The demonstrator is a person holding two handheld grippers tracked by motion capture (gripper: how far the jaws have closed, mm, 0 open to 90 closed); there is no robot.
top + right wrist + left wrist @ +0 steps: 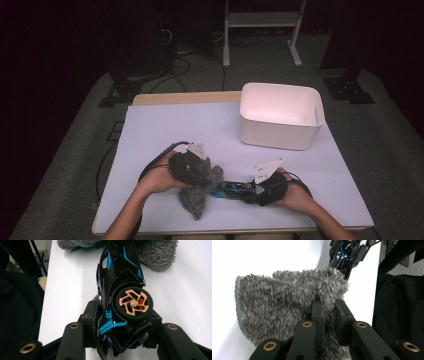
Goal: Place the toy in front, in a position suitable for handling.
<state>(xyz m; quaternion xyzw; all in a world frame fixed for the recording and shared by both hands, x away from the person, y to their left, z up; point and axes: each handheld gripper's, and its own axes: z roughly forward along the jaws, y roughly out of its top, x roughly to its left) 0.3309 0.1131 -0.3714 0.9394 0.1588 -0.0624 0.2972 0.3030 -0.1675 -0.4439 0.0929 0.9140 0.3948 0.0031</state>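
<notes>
**Wiping a toy car with a fluffy cloth over a white table**

Working on a white table top [165, 127], smooth and matte, with a strip of pale wood showing along its far edge. Standing on grey carpet in a dark room, with black stand feet and loose cables on the floor beyond, plus the legs of a white frame [260, 30] at the back.

Sitting at the far right of the table: one white plastic bin [280, 116], rectangular with rounded corners, open at the top, well apart from both hands.

Holding, in the left gripper [329, 312], one grey cloth [279, 305], shaggy and long-piled, with a stitched pale edge along one side; jaws drawn narrow and pinching a fold of the pile between them. Bunching into a soft lump near the front edge of the table, left of centre, in the high view, under the left gripper [192, 167].

Clamping, in the right gripper [120, 315], one toy car [122, 285], glossy black plastic with bright blue stripes and angular bodywork; jaws standing partway apart and pressing on the car's tail from both sides. Showing one wheel clearly, a black ribbed tyre around a copper-coloured spoked rim with red behind it. Lying level between the two hands in the high view, the car [232, 189] touching the cloth [200, 187] at its nose, with the right gripper [262, 190] at its other end.

Counting two grippers, two forearms, one cloth, one car, one bin.
</notes>
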